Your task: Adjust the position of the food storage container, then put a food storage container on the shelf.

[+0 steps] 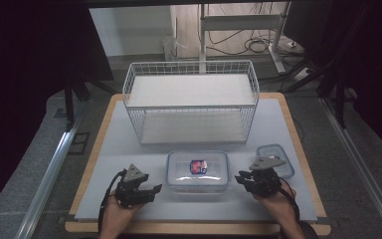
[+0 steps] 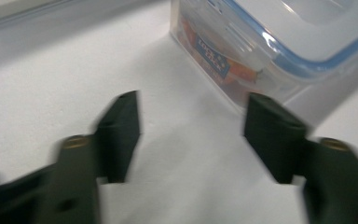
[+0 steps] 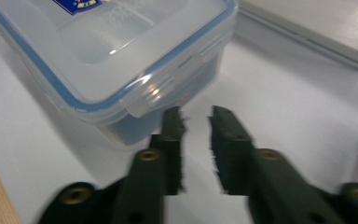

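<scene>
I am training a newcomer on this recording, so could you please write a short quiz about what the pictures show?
1. True or false: the big plastic box has its lid on.
2. Which gripper's jaws stand wider apart: A the left gripper, B the right gripper?
3. What stands behind the big box, toward the far edge of the table?

Key
1. True; the lid with its blue seal sits on top.
2. A; neither gripper holds anything.
3. A white wire basket; a smaller box lies to the big box's right.
</scene>
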